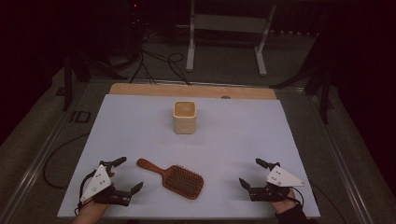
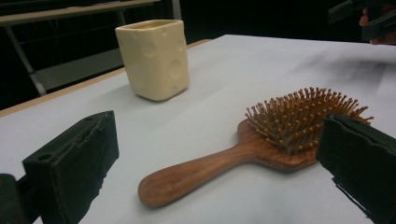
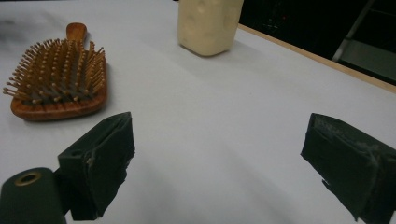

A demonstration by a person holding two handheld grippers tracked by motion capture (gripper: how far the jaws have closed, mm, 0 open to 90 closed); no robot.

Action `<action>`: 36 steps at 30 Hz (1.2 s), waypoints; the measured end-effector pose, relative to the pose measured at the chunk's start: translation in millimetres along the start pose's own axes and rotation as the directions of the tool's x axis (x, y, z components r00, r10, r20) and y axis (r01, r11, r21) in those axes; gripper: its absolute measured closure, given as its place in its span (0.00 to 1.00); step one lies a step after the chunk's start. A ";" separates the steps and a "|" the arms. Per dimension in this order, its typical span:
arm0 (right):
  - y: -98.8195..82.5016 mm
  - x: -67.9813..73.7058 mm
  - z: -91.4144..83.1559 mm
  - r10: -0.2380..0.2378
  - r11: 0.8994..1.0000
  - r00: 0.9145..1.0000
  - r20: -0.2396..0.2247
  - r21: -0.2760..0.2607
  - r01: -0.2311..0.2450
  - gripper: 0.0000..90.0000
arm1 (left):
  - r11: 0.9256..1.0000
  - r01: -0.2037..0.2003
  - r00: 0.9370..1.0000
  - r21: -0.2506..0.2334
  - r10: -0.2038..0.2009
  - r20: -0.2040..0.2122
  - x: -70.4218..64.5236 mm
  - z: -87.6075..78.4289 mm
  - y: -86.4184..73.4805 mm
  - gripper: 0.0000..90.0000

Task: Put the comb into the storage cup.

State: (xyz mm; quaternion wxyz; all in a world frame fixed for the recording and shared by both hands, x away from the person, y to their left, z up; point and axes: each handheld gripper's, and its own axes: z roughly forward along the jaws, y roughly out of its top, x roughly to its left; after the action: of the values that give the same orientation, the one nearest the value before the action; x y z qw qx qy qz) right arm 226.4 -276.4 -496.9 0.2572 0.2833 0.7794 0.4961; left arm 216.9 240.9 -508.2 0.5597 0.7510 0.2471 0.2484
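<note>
Nearest to us, at the front edge of the white-covered counter point(image 1: 140, 121), we see the left gripper point(image 1: 128, 175) and the right gripper point(image 1: 250, 173), each held in a hand and well apart from the other. The left gripper's black fingers point(image 2: 74, 158) stand wide apart and hold nothing; in the left gripper view they frame the brown wooden paddle hairbrush point(image 2: 261, 144) without touching it. The right gripper's black fingers point(image 3: 100, 163) are spread wide too, with bare counter between them.

Between the two grippers lies the hairbrush point(image 1: 175, 177), bristles up, its rounded handle pointing toward the left gripper and slightly away from us, its head nearer the middle of the counter.

Farther back, near the centre, stands a cream square ceramic cup with round dimples in its sides point(image 1: 184, 117), upright and well apart from the brush. Beyond the white cover a strip of bare wood point(image 1: 187, 90) shows, then dark floor with black cables point(image 1: 154, 60) and a white metal frame point(image 1: 229, 28)
</note>
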 end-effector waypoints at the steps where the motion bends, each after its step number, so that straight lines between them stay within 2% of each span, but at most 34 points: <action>1: 0.3 0.4 -0.9 0.000 1.000 1.000 0.001 -0.005 0.000 0.10 | 1.000 0.003 1.000 0.003 -0.003 0.003 -0.6 -0.2 -0.6 0.00; 8: 0.3 1.7 -0.6 -0.014 1.000 1.000 0.007 0.005 0.014 0.10 | 1.000 0.001 1.000 0.014 -0.002 0.011 -1.0 1.5 -1.4 0.00; 13: 0.8 1.4 1.5 -0.021 1.000 0.999 0.029 0.008 0.020 0.10 | 1.000 0.012 1.000 0.019 -0.013 0.020 0.1 1.1 -2.9 0.00; 20: 2.4 2.4 1.8 -0.013 1.000 1.000 0.025 0.002 0.013 0.10 | 1.000 -0.021 1.000 0.021 0.021 0.006 -0.7 -1.6 -0.8 0.00; 23: 2.4 2.3 1.4 -0.010 1.000 0.999 0.035 0.003 0.010 0.10 | 1.000 -0.003 1.000 0.015 0.003 0.011 1.0 -1.2 -0.8 0.00; 26: 2.8 3.4 1.8 -0.024 1.000 0.999 0.043 0.000 0.024 0.10 | 1.000 -0.004 1.000 0.021 0.003 0.017 0.7 -1.2 -0.6 0.00; 31: 2.8 4.7 2.7 -0.034 0.999 0.998 0.046 0.005 0.034 0.10 | 1.000 -0.018 1.000 0.024 0.017 0.015 0.2 -1.1 4.2 0.00; 34: 3.7 4.2 0.7 -0.022 1.000 0.999 0.046 -0.010 0.022 0.10 | 1.000 -0.011 1.000 0.021 0.011 0.024 0.2 -1.8 9.0 0.00; 36: 4.4 4.7 -0.3 -0.033 0.999 0.998 0.062 -0.010 0.034 0.10 | 1.000 0.001 0.999 0.010 -0.001 0.032 0.7 -2.9 13.6 0.00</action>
State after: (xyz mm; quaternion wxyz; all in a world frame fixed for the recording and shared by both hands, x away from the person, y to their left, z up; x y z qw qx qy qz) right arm 223.7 -271.7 -493.4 0.2908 0.2839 0.7729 0.4873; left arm 216.8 240.0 -494.3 0.5601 0.7574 0.2398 0.2347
